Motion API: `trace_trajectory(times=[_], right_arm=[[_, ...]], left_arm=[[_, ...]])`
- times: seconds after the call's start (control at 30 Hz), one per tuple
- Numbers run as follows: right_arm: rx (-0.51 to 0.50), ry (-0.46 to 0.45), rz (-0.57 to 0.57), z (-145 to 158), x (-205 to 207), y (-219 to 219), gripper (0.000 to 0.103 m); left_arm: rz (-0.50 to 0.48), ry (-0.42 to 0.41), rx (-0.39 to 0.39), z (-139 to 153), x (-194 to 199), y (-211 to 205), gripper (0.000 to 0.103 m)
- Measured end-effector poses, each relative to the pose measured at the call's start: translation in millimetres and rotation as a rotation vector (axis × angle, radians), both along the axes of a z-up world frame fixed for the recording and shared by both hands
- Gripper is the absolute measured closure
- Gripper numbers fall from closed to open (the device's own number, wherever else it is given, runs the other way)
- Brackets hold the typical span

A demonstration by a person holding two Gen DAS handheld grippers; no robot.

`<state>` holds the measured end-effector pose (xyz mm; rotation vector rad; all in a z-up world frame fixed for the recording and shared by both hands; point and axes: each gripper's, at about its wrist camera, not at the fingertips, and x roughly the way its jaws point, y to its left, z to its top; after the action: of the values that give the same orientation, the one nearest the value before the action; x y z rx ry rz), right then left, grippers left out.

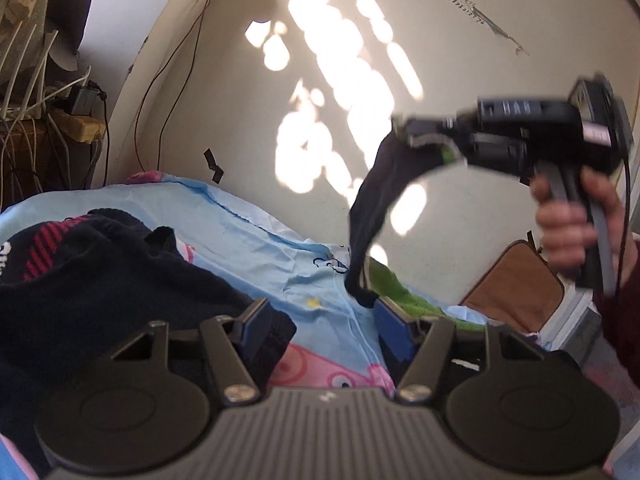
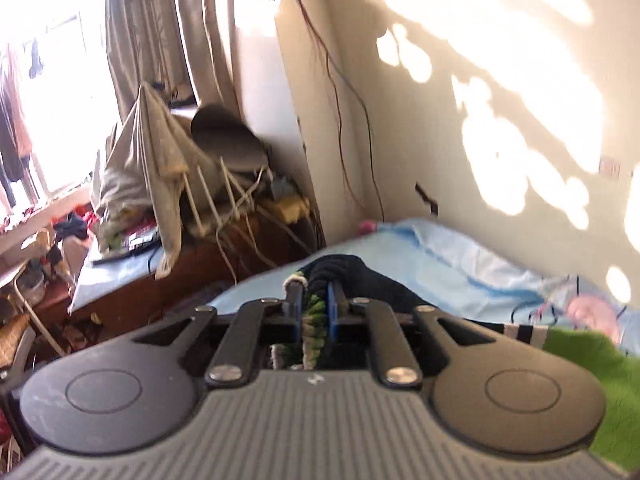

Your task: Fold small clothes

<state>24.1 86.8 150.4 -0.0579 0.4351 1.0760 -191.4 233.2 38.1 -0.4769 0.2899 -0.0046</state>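
the right gripper [image 1: 404, 132] is clenched on the cuff of a dark sock [image 1: 370, 208], which hangs in the air above the cartoon bedsheet [image 1: 256, 240]. the left gripper [image 1: 320, 320] is released, holding nothing. the thin pinch may slip, i think, and the sock would drop onto the dark clothes pile [image 1: 100, 272].

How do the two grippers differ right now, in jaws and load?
The left gripper has its jaws spread wide with nothing between them; the right gripper is shut on a dark sock by its green-and-white cuff. The left sits low over the cartoon bedsheet, beside a dark garment; the right is raised, the sock dangling in front of the wall. Both have blue pads.
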Motion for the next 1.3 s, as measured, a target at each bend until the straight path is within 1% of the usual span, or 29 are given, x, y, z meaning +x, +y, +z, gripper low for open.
trace_trajectory(times=[0.1, 0.17, 0.23, 0.33, 0.5, 0.6, 0.67, 0.7, 0.73, 0.8, 0.83, 0.9, 0.93, 0.97, 1.0, 1.03, 1.1, 1.17, 1.23, 1.3], right_arm=[[0.101, -0.049, -0.061, 48.3, 17.0, -6.1, 0.088], [0.152, -0.060, -0.104, 63.3, 29.2, -26.4, 0.088], [0.195, -0.023, -0.142, 63.0, 44.5, -56.4, 0.087], [0.213, 0.065, -0.232, 39.2, 69.6, -112.4, 0.087], [0.254, 0.242, -0.451, -27.5, 102.5, -229.6, 0.087], [0.291, 0.345, -0.573, -72.6, 116.3, -300.2, 0.087], [0.315, 0.431, -0.629, -103.3, 125.5, -334.0, 0.081], [0.321, 0.484, -0.667, -121.7, 129.8, -348.7, 0.074], [0.319, 0.511, -0.703, -134.9, 131.9, -360.4, 0.061], [0.311, 0.548, -0.825, -155.4, 133.1, -388.7, 0.040], [0.334, 0.550, -0.860, -160.7, 130.6, -402.3, 0.040], [0.424, 0.551, -0.879, -167.4, 126.8, -439.5, 0.041], [0.457, 0.542, -0.877, -165.4, 124.8, -448.6, 0.041], [0.468, 0.529, -0.867, -162.0, 125.7, -453.1, 0.041], [0.455, 0.516, -0.855, -157.2, 127.8, -451.6, 0.041], [0.421, 0.498, -0.835, -151.4, 133.0, -446.5, 0.041], [0.338, 0.463, -0.778, -142.5, 144.8, -423.1, 0.041], [0.237, 0.427, -0.694, -142.4, 165.2, -397.1, 0.041], [0.154, 0.415, -0.646, -146.2, 185.3, -365.0, 0.041], [0.077, 0.423, -0.617, -158.9, 210.2, -337.3, 0.041]], left_arm=[[-0.038, -0.009, 0.046, 8.0, 10.9, -17.4, 0.044], [-0.070, -0.009, 0.085, 11.4, 18.8, -31.5, 0.042], [-0.110, -0.004, 0.115, 12.5, 29.0, -44.8, 0.041], [-0.163, 0.018, 0.142, 13.5, 48.5, -61.7, 0.041], [-0.215, 0.033, 0.189, 16.2, 82.8, -83.0, 0.040], [-0.228, 0.056, 0.241, 19.9, 110.9, -97.6, 0.038], [-0.233, 0.076, 0.270, 22.3, 134.5, -105.1, 0.038], [-0.238, 0.084, 0.281, 23.6, 147.7, -108.4, 0.038], [-0.238, 0.092, 0.295, 25.0, 162.6, -112.8, 0.036], [-0.231, 0.112, 0.323, 27.1, 193.5, -119.6, 0.032], [-0.231, 0.126, 0.338, 27.4, 212.1, -122.2, 0.031], [-0.210, 0.164, 0.375, 23.5, 254.2, -127.1, 0.024], [-0.198, 0.187, 0.390, 19.6, 270.9, -128.8, 0.018], [-0.185, 0.221, 0.408, 11.8, 292.9, -129.3, 0.017], [-0.179, 0.252, 0.415, 3.8, 311.2, -129.0, 0.017], [-0.180, 0.282, 0.412, -3.8, 326.0, -128.7, 0.017], [-0.176, 0.347, 0.373, -23.0, 352.7, -123.6, 0.017], [-0.181, 0.399, 0.300, -40.0, 369.8, -118.0, 0.019], [-0.200, 0.411, 0.250, -50.2, 375.7, -115.3, 0.024], [-0.223, 0.402, 0.235, -55.0, 379.0, -118.9, 0.030]])
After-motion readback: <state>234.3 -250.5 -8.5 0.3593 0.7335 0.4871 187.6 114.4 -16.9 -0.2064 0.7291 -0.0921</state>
